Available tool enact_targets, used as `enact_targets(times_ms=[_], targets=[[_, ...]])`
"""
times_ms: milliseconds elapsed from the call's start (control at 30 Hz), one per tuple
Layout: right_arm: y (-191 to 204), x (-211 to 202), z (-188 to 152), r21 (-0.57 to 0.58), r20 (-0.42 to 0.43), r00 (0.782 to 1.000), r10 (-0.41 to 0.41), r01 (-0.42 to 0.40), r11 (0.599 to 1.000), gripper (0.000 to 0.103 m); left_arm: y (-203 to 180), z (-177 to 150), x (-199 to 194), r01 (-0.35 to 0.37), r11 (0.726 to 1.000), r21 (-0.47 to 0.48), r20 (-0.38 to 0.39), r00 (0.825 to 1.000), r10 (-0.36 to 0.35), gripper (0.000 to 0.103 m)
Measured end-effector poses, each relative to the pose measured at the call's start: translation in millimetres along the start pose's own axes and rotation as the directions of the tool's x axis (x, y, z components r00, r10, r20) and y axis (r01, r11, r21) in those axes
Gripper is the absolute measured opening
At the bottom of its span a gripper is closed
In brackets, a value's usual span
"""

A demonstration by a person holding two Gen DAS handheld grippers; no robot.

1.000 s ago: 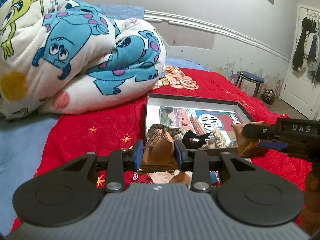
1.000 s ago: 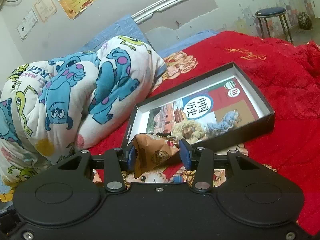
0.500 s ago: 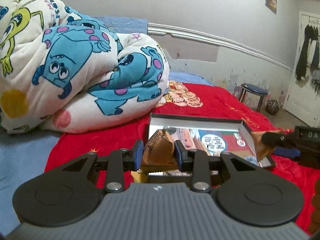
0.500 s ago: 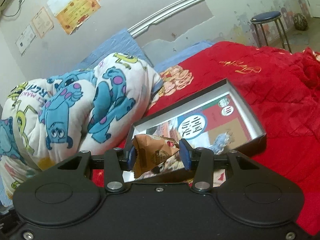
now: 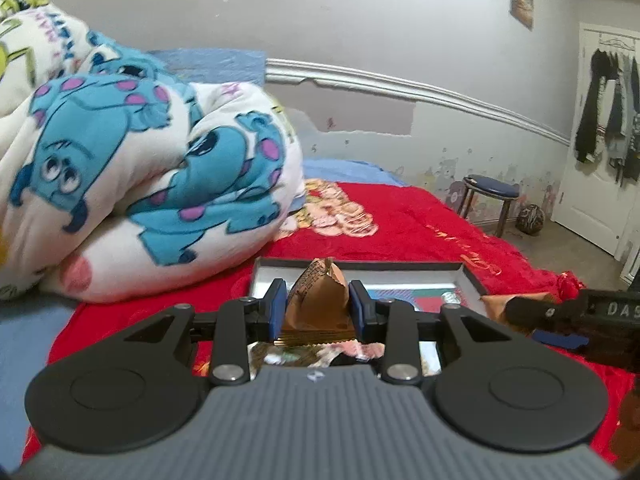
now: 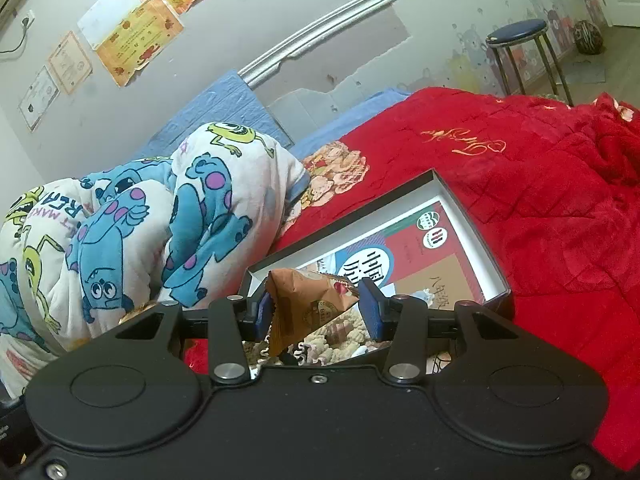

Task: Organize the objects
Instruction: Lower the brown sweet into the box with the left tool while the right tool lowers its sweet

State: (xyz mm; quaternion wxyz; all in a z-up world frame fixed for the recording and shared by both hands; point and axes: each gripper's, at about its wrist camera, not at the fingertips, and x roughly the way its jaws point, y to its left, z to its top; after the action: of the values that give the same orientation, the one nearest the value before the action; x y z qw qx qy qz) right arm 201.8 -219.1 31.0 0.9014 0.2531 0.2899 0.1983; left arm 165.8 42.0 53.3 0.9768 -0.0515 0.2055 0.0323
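My left gripper (image 5: 316,308) is shut on a brown triangular snack packet (image 5: 318,300), held upright between the blue pads. Behind it lies a shallow dark box (image 5: 360,266) with a printed picture inside, on the red bedspread. My right gripper (image 6: 316,308) is shut on a second brown snack packet (image 6: 308,306), tilted between its pads, just in front of the same box (image 6: 476,232). Curly hair ties (image 6: 336,344) lie in the box's near end. In the left wrist view the right gripper (image 5: 532,312) comes in from the right edge with its packet at the box's corner.
A rolled cartoon-print quilt (image 5: 140,184) fills the left of the bed, close to the box. The red bedspread (image 6: 560,208) stretches right. A blue-topped stool (image 5: 490,196) and a ball (image 5: 530,219) stand on the floor by the wall; clothes hang on the door (image 5: 608,128).
Both grippers pulled back and rose a little from the box, each still holding its packet. The box now sits lower and smaller in both views.
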Motion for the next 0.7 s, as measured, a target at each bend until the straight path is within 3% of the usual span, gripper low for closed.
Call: enact_targets(times_ms=[533, 700], targets=[[-17, 21, 20, -0.019, 0.025, 0.998, -0.055, 0.055, 0.998, 0.043, -28, 5, 39, 0.089, 0.996, 0.008, -0.003, 0.996, -0.089, 0.038], [-31, 27, 32, -0.006, 0.035, 0.997, -0.069, 0.070, 0.998, 0.043, -27, 9, 55, 0.066, 0.998, 0.008, -0.003, 0.998, -0.066, 0.038]])
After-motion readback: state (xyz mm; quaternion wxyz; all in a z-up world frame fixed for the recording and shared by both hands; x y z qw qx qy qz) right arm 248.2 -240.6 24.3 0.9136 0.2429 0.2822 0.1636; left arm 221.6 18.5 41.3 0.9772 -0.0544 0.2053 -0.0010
